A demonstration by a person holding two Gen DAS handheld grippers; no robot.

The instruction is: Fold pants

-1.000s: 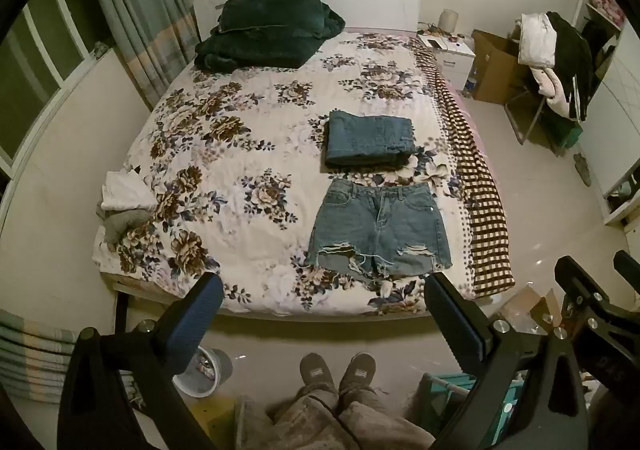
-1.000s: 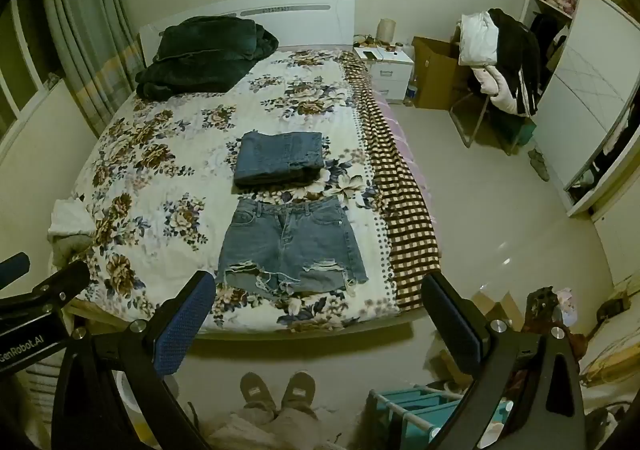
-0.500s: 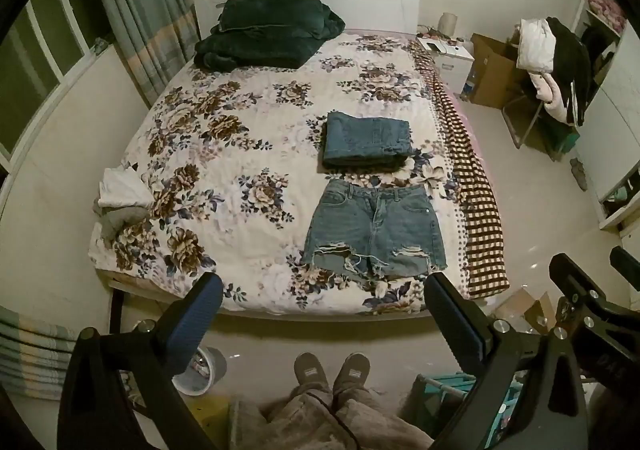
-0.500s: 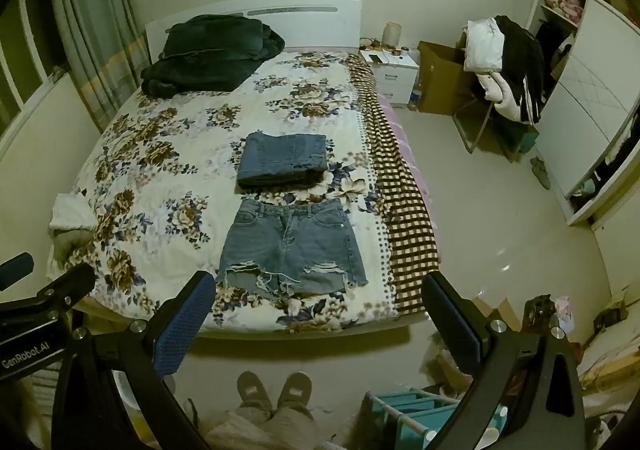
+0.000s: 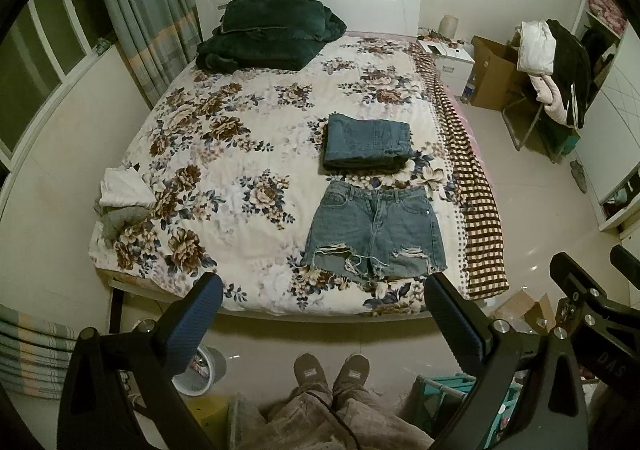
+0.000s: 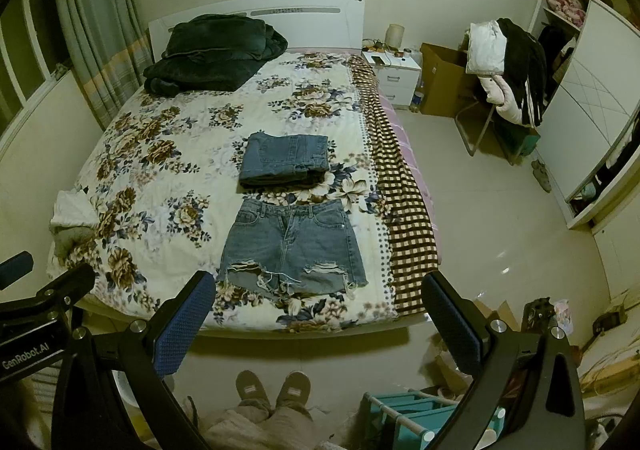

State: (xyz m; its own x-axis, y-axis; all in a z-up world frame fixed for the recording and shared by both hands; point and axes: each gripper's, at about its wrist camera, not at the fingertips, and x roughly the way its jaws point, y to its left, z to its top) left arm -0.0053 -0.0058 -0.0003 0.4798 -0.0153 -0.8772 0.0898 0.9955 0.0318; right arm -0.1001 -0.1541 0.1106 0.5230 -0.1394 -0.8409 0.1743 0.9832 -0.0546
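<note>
Frayed blue denim shorts [image 5: 376,228] [image 6: 294,246] lie flat and unfolded near the foot of the floral bed [image 5: 240,178] [image 6: 160,170], waistband toward the headboard. A folded pair of blue jeans [image 5: 366,142] [image 6: 286,160] lies just beyond them. My left gripper [image 5: 320,314] is open and empty, held high above the floor in front of the bed's foot. My right gripper [image 6: 316,310] is open and empty, beside the left one and just as far from the shorts.
A dark green folded blanket [image 5: 268,34] lies by the headboard. White and grey clothes [image 5: 120,198] sit at the bed's left edge. A checked cloth [image 5: 472,186] hangs over the right side. A chair with clothes [image 6: 504,66], box and nightstand stand right. My feet [image 5: 332,370] are on the floor.
Both views shift slightly; the bed and shorts sit a little differently in frame. Both grippers stay open and empty. The clothes have not moved.
</note>
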